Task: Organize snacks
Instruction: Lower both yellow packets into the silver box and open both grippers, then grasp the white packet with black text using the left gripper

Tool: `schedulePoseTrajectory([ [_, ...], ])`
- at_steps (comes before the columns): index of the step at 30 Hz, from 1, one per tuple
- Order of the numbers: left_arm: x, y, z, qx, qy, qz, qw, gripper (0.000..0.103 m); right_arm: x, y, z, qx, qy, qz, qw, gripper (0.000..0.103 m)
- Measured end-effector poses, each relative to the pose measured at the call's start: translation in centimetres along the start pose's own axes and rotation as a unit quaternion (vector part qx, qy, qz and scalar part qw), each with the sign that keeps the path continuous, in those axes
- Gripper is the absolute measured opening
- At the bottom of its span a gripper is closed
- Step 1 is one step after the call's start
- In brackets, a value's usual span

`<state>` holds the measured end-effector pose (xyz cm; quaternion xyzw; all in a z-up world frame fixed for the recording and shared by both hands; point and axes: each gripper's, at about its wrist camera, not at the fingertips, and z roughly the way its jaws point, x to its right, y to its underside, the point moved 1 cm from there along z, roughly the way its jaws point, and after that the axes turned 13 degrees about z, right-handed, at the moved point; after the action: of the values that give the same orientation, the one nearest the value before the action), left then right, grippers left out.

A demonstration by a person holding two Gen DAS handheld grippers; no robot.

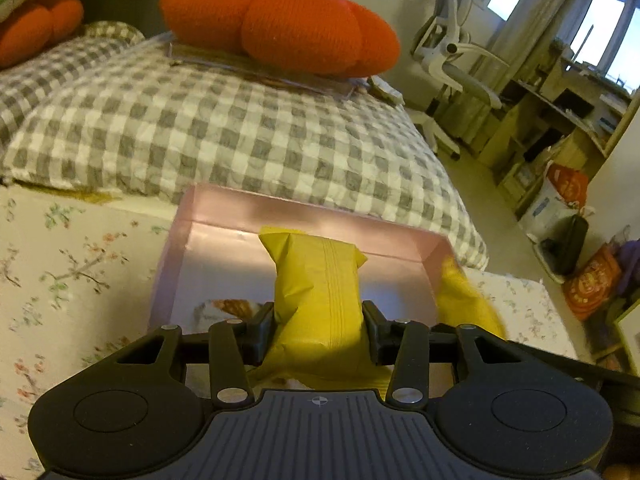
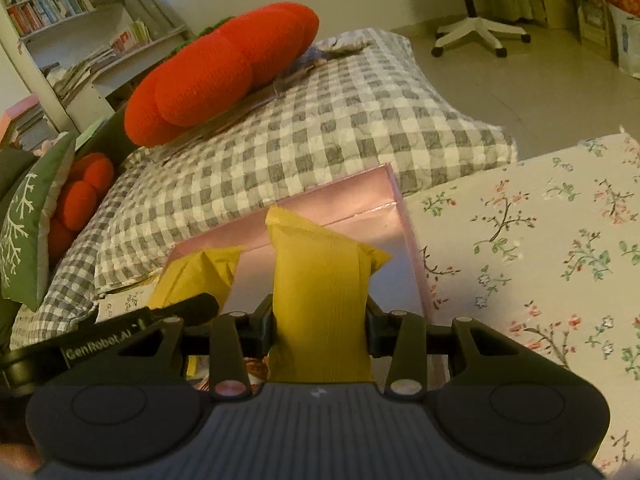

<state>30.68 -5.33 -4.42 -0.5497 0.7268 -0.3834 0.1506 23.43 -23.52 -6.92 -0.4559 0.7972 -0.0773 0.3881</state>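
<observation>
Two hand-held grippers side by side above an open pink box (image 1: 400, 240) on a bed with a floral sheet (image 1: 80, 264).

Left gripper (image 1: 318, 320): jaws clamped on a yellow snack packet (image 1: 320, 280), squeezed at its middle, its far end poking out over the pink box's inside. Second yellow packet (image 1: 464, 300), blurred, near the box's right wall, held by the other tool.

Right gripper (image 2: 320, 320): jaws likewise pressed tight on that second yellow packet, upright over the pink box, close to its right wall.

Inside the box, at its near edge, part of another printed wrapper (image 1: 232, 308); contents unclear.

Beyond the pink box: grey checked quilt (image 1: 240, 132) with a large orange knitted cushion (image 1: 280, 20) on top.
</observation>
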Motion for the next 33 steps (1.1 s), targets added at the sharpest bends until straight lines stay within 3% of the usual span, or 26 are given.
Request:
schedulePoseTrajectory([
  [3,-0.1,0.1,0.0,-0.002,0.006,-0.007,1.0000,0.045,-0.2,0.2,0.0,0.009,0.009,0.003,1.000,0.045],
  [5,-0.1,0.0,-0.4,0.003,0.008,-0.001,1.0000,0.050,0.1,0.3,-0.4,0.014,0.005,0.014,1.000,0.056],
  [14,0.4,-0.1,-4.5,0.012,0.001,0.014,0.9998,0.065,1.2,0.6,-3.6,0.016,-0.006,0.054,0.998,0.057],
  [20,-0.2,0.7,-8.4,0.024,-0.009,0.011,0.9996,0.071,3.3,0.0,-8.0,0.027,-0.026,0.117,0.992,0.062],
  [23,-0.1,1.9,-10.3,0.021,-0.031,0.017,0.9991,0.072,3.1,1.0,-9.9,0.036,-0.019,0.107,0.993,0.067],
  [28,0.8,5.1,-13.0,0.018,-0.053,0.024,0.9981,0.073,2.3,3.9,-11.0,0.010,-0.013,0.079,0.997,0.069],
  [33,-0.2,8.6,-15.0,0.001,-0.056,-0.012,0.9984,0.073,1.8,6.2,-11.6,-0.011,-0.003,0.057,0.998,0.070],
])
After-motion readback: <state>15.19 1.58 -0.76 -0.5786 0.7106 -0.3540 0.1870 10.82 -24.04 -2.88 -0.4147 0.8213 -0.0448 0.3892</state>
